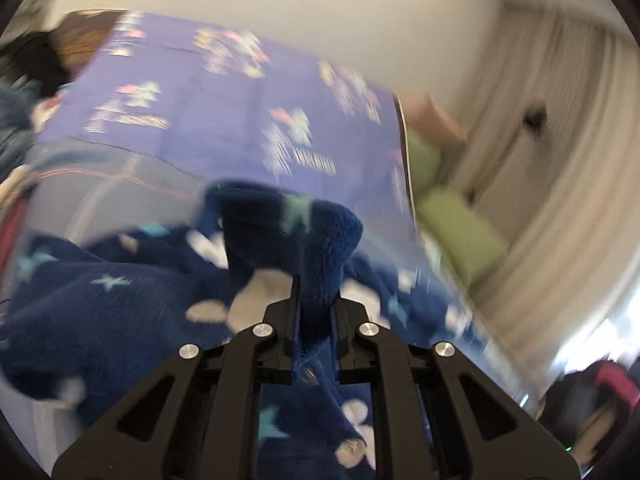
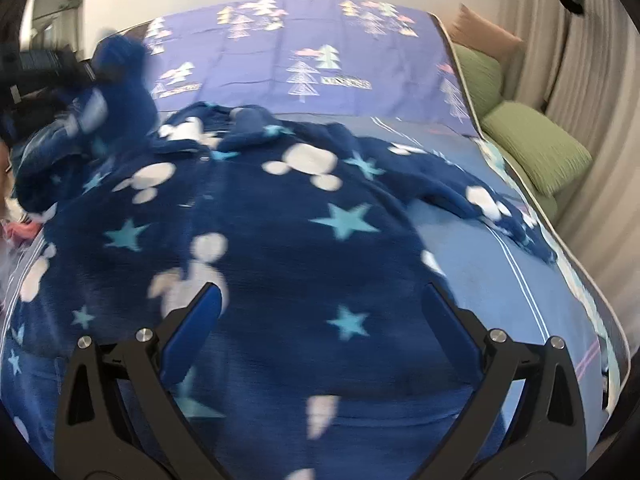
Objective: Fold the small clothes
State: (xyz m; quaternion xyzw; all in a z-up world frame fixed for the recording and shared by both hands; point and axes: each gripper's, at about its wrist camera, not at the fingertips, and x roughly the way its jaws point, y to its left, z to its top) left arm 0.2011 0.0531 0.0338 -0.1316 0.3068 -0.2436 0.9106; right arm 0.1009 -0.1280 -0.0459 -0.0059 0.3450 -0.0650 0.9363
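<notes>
The navy fleece garment (image 2: pixel 280 232), printed with white mouse-head shapes and pale blue stars, lies spread and rumpled across the bed (image 2: pixel 500 280). One thick fold of it, probably a sleeve or hood (image 1: pixel 288 228), is lifted clear of the rest at the far left.

The left gripper (image 1: pixel 316 304) has its fingers clamped on that raised fold. The right gripper (image 2: pixel 324 308) hangs just above the middle of the garment with its fingers spread wide, holding nothing.

The main risk is the plush fleece sliding out of the left gripper's narrow bite, since the fabric is bulky and only a small bunch sits between the fingers. Both views are smeared, which suggests quick motion; a fast swing could drag the whole garment sideways and wrinkle it instead of laying one clean fold. With the right gripper pinning nothing, the body of the garment is free to shift. The right sleeve (image 2: pixel 480 200) also trails near the bed's edge and could slip off.

The purple bedsheet (image 2: pixel 320 60) carries a tree pattern with a small line of lettering beneath one tree, too blurred to read. No brand or label shows.
</notes>
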